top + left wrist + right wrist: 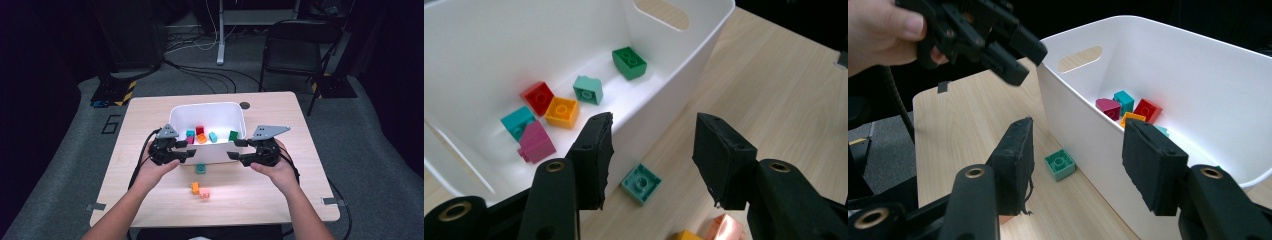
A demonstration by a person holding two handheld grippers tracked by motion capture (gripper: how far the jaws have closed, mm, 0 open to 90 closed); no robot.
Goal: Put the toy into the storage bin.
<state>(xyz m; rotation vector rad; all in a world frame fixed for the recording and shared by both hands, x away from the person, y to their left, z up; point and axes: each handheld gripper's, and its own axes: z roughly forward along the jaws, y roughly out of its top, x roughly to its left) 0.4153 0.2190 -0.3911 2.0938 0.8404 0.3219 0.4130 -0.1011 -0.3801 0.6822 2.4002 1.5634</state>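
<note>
Roughly centered on wood table [150, 120]: white bin [207, 111] holding six colored bricks. Left gripper [186, 150] at bin's near-left corner, jaws apart, nothing gripped. Right gripper [239, 150] at near-right corner, likewise released. Teal brick [200, 169] on table just beside bin's front wall, between both grippers, untouched.

My left gripper [184, 150] and right gripper [239, 149] were black — brass-ringed screw holes, rough foam pads [723, 155]. Grey three-cornered plates topped both; black cables trailed behind.
</note>
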